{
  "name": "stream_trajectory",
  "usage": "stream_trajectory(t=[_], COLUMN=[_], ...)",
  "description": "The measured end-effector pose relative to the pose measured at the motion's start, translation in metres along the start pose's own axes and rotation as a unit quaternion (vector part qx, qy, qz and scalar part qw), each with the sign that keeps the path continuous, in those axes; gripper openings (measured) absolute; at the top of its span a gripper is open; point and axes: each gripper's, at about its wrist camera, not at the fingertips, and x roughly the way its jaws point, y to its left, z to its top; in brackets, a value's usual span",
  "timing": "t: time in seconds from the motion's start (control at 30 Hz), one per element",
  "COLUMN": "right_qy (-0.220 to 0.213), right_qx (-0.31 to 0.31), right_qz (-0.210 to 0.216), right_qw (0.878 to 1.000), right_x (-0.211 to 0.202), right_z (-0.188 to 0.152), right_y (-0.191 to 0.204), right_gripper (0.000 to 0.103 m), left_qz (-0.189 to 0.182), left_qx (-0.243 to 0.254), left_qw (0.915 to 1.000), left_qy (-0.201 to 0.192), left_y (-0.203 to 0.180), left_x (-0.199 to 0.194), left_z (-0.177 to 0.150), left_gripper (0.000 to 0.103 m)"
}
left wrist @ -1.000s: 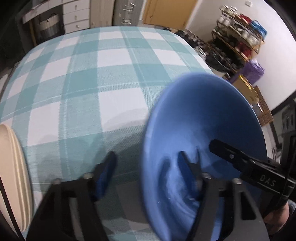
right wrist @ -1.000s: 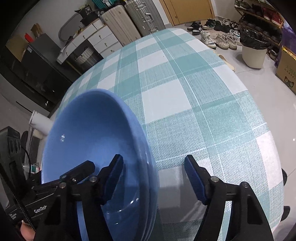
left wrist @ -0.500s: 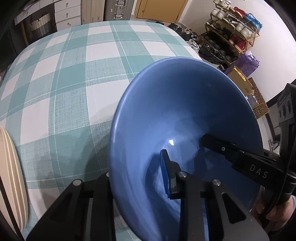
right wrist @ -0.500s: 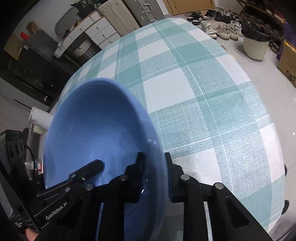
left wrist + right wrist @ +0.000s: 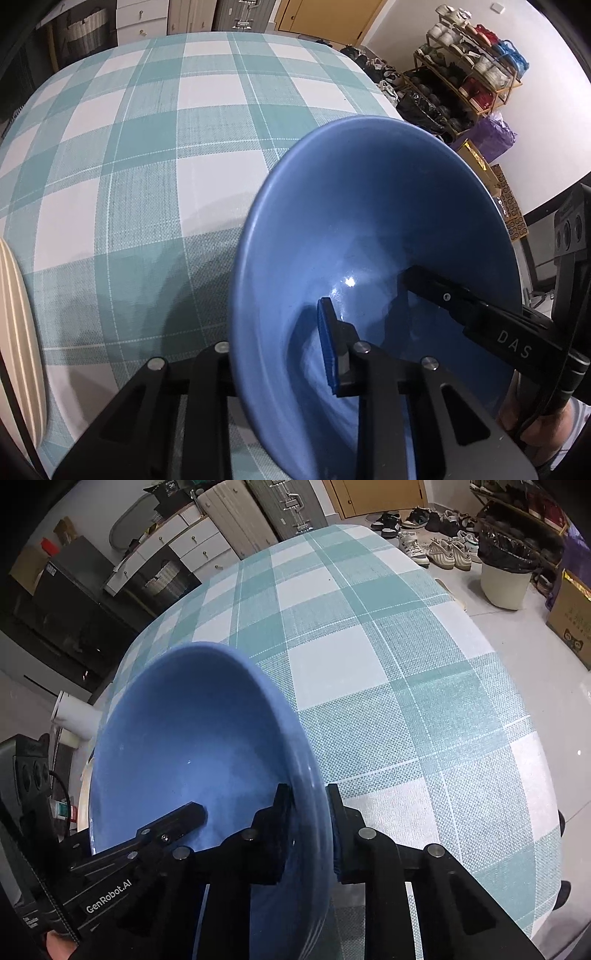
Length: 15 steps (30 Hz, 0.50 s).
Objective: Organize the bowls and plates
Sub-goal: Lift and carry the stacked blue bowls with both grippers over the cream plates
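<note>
Blue bowl (image 5: pixel 380 229) sits low over the near part of the desk (image 5: pixel 147 147), w/ check cloth; can't tell if its base touches. Left claw (image 5: pixel 280 354) is clamped on its left rim wall, one pad inside, one outside. Right claw (image 5: pixel 308 823) is clamped on the opposite rim the same way. A striped cream plate (image 5: pixel 18 332) lies at the desk's left edge. To do the step well, imo: keep both grips even, lift level w/o twisting so the rim doesn't slip, carry bowl to its stack, release both sides together.
</note>
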Motion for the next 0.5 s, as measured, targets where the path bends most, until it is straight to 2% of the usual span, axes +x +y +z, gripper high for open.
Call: stream_trajectory(t=[0.5], right_qy=[0.008], right_qx=[-0.003], right_qz=[0.008], right_qw=[1.0], right_x=[-0.002], right_z=[0.008], right_y=[0.01], right_gripper=[0.019], left_qz=[-0.011], left_qx=[-0.021], left_qw=[0.9997], left_qy=[0.003], left_y=[0.012], left_x=[-0.016], left_z=[0.002], left_gripper=[0.025])
